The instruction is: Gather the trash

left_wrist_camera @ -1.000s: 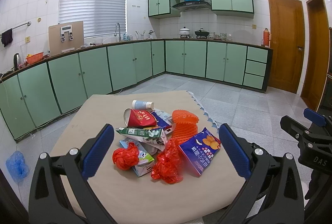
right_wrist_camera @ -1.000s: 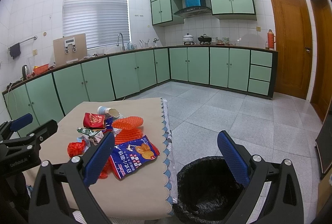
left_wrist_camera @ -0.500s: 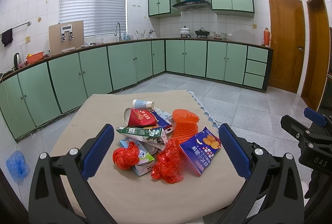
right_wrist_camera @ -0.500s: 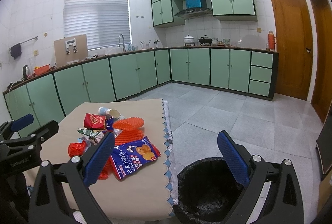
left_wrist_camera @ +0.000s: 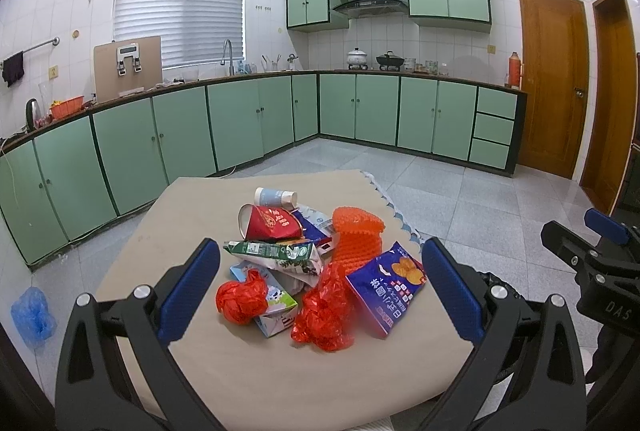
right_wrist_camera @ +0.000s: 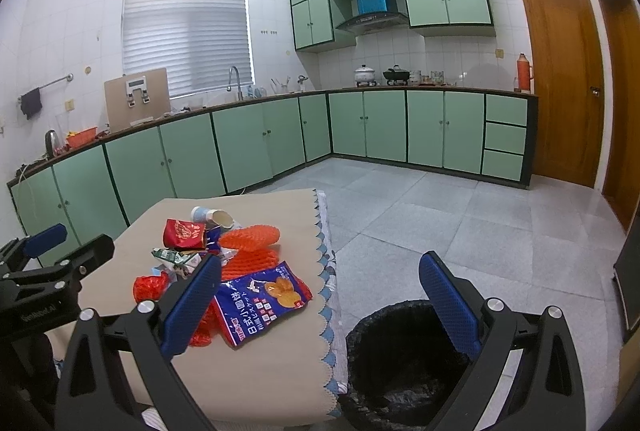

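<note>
Quick tally of the pile on the desk (left_wrist_camera: 248, 383): 2 crumpled red plastic bags, one on the left (left_wrist_camera: 241, 296) and one in the middle (left_wrist_camera: 324, 315). 2 paper cups lying on their sides, 1 red (left_wrist_camera: 270, 222) and 1 white-and-blue (left_wrist_camera: 275, 196). 1 blue snack bag (left_wrist_camera: 386, 289). 1 green carton (left_wrist_camera: 276, 252), flattened, plus 1 white-and-blue carton (left_wrist_camera: 276, 305) under the left red bag. Orange foam netting (left_wrist_camera: 357, 233) looks like 2 pieces from the right wrist view, hard to be sure. 1 black-lined trash bin (right_wrist_camera: 400, 355) on the floor beside the desk. And 2 tools, left (left_wrist_camera: 320, 285) and right (right_wrist_camera: 319, 297).
</note>
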`<state>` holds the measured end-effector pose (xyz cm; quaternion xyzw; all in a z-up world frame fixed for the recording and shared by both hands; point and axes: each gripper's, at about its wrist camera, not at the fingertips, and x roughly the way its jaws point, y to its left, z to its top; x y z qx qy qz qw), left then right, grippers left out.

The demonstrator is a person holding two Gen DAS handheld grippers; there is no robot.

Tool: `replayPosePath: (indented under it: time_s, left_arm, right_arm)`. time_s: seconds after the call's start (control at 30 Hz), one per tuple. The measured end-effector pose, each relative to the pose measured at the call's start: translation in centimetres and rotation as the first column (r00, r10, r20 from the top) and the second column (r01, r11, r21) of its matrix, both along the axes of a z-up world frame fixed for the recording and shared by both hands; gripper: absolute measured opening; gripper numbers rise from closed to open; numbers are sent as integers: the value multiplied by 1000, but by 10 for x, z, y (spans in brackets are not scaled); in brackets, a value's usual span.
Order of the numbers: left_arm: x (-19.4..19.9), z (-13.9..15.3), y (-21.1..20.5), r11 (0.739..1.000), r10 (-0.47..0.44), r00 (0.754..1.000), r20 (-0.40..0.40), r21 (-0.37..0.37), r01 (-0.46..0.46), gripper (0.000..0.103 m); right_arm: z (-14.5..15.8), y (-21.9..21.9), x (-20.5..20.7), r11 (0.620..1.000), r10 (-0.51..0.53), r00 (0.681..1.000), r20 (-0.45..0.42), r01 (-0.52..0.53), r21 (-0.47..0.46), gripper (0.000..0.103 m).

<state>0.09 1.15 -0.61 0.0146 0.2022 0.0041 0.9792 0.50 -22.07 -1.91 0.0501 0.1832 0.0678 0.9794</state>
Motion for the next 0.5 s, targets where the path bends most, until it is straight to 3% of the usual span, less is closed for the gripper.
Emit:
replayPosePath:
  time_s: [0.23, 0.5]
  left_arm:
    - [6, -6, 4, 1000, 10, 1000, 0, 8, -10, 98]
    - [19, -26, 35, 996, 75, 997, -27, 42, -74, 98]
  right_arm:
    - [-7, -2, 4, 1000, -10, 1000, 9, 10, 24, 97]
    - [-24, 4, 20, 998, 24, 1000, 12, -25, 60, 97]
